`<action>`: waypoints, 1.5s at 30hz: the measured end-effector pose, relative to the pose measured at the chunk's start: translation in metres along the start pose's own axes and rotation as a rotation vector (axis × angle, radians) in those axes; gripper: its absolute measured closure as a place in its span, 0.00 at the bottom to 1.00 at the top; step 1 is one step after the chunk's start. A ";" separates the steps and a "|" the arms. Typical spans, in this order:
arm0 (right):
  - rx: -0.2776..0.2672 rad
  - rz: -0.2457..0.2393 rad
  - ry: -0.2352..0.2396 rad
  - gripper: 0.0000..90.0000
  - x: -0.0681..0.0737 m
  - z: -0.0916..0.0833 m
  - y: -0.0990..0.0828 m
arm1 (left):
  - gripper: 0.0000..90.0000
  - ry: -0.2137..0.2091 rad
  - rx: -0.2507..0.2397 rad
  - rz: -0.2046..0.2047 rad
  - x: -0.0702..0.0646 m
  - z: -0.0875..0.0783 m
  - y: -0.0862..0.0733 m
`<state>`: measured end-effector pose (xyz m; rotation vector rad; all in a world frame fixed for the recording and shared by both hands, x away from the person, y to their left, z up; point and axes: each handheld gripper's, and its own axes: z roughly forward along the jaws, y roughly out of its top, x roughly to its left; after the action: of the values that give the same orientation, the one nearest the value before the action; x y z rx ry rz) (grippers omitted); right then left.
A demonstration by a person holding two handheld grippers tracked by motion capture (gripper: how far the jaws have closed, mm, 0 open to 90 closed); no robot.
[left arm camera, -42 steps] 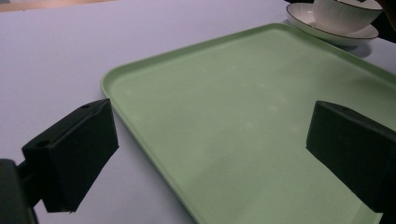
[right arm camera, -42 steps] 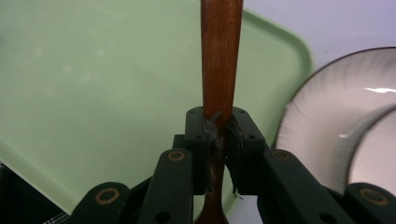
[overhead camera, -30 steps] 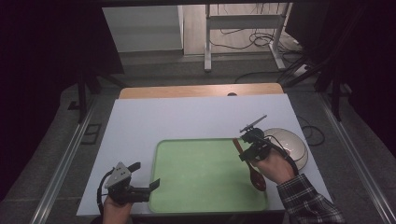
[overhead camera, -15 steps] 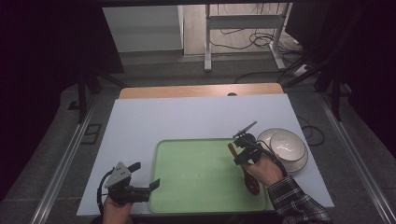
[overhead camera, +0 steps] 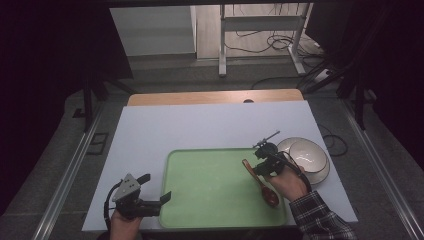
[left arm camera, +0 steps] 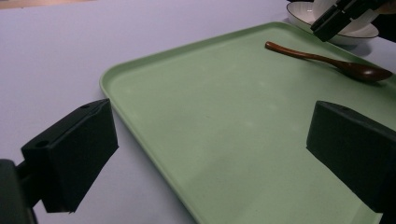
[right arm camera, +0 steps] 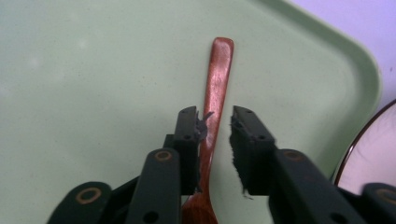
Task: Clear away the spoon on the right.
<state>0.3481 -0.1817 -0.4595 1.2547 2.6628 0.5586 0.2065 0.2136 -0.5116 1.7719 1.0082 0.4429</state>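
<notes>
On the right part of the green tray [overhead camera: 210, 187] a brown wooden spoon [overhead camera: 260, 181] is laid flat, its handle pointed toward the far side of the table and its bowl toward the person. The spoon is judged to be light, stiff and smooth, with a glossy finish that may prove slippery between hard pads; its thin handle is the likeliest place to be gripped, across its width and near the middle, where little tilting is to be expected. The right gripper [right arm camera: 215, 122] is held directly over that handle with its jaws apart, one on each side of the wood; the left-hand jaw lies against or just beside the handle, and a gap is seen at the other. Nothing is clamped. The left gripper [overhead camera: 156, 187] is held at the near left edge of the tray, jaws wide apart and empty.

Just beside the tray's right edge a pale bowl [overhead camera: 308, 154] is set on a plate [overhead camera: 320, 175]. Tray and dishes are carried on a white sheet [overhead camera: 200, 127] that covers the table, whose wooden far edge [overhead camera: 215, 97] is left bare. Beyond it a grey floor, a metal stand and loose cables are seen, with dark surroundings at both sides.
</notes>
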 end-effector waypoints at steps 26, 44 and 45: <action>-0.230 -0.086 0.003 1.00 0.012 0.027 -0.021 | 0.02 0.006 -0.010 0.013 0.000 0.000 0.001; -0.191 -0.049 -0.011 1.00 0.002 0.038 -0.026 | 0.02 -0.001 -0.018 0.009 0.002 0.001 0.001; -0.191 -0.045 -0.010 1.00 0.001 0.038 -0.026 | 0.02 -0.001 -0.018 0.008 0.002 0.001 0.001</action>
<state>0.3395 -0.1863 -0.5046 1.1389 2.5513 0.7763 0.2089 0.2142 -0.5112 1.7609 0.9937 0.4548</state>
